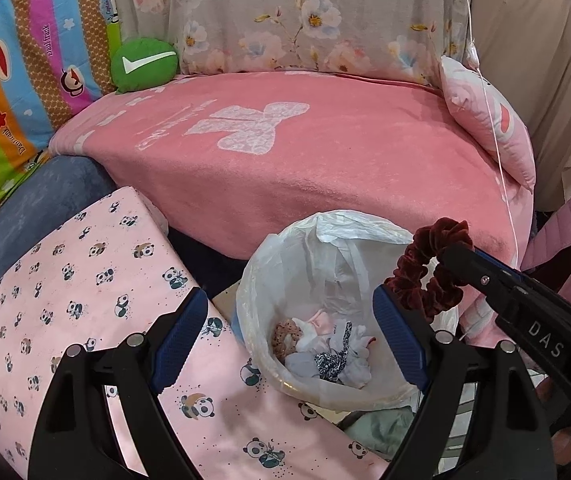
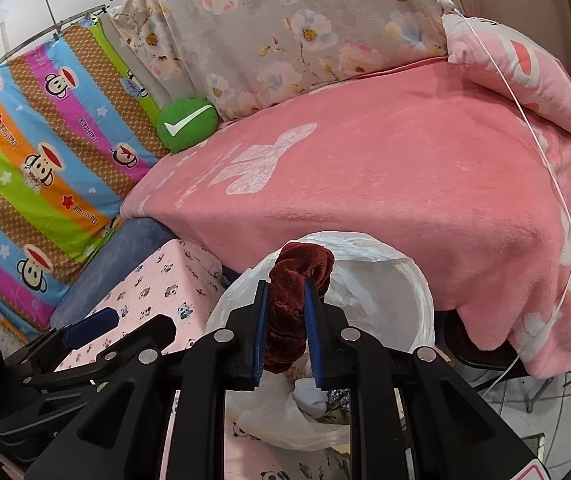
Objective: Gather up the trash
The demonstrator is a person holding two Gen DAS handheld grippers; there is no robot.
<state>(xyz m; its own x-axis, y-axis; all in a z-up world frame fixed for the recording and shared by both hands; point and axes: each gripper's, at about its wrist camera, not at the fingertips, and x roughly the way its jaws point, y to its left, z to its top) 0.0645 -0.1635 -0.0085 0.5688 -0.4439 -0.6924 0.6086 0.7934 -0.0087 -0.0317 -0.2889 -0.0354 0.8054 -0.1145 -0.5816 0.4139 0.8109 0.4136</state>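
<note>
Right tongs [image 2: 287,312] clamp a dark red velvet scrunchie [image 2: 299,276] over the lined trash bin [image 1: 269,280], apparently above its rim; left tongs [image 1: 289,340] gape empty beside it.

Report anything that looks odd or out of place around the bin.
The right gripper holds a dark red velvet scrunchie above the lined bin; it looks intact, an odd thing to discard. More hair ties and cloth scraps already lie inside. Nothing has spilled; the liner sits crumpled over the rim.
</note>
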